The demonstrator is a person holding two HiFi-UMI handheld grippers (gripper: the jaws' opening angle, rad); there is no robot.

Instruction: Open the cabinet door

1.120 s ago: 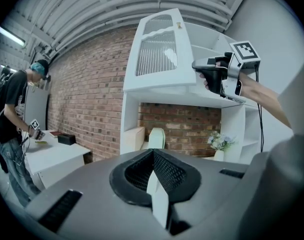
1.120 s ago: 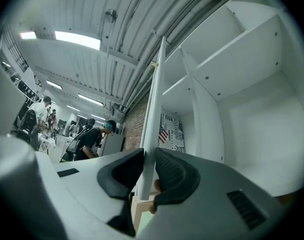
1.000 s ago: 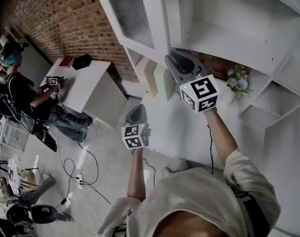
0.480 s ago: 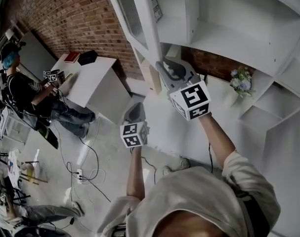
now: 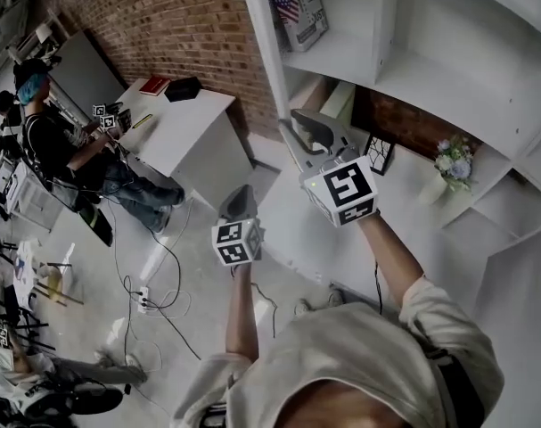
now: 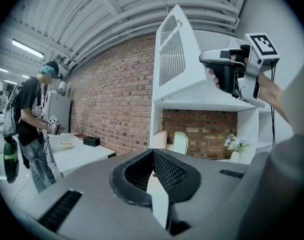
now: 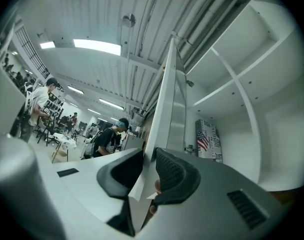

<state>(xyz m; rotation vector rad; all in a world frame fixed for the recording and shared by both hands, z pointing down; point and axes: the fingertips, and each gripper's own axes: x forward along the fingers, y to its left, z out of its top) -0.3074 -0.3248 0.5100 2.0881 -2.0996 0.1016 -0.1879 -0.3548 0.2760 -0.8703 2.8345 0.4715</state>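
- Now the right gripper point(image 7: 150, 176) clamps the free edge of the cabinet door point(image 7: 168, 109) near its lower corner, its jaws just eased slightly wider.
- Left gripper point(image 6: 153, 170) is pinched shut, empty, well apart from the door.

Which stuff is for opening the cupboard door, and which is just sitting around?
For the job:
white cabinet door with a ribbed panel; tall white shelf cabinet it hangs on.

Just lying about:
flag-printed box on the shelf; white vase of flowers; red book and black box on the white table.
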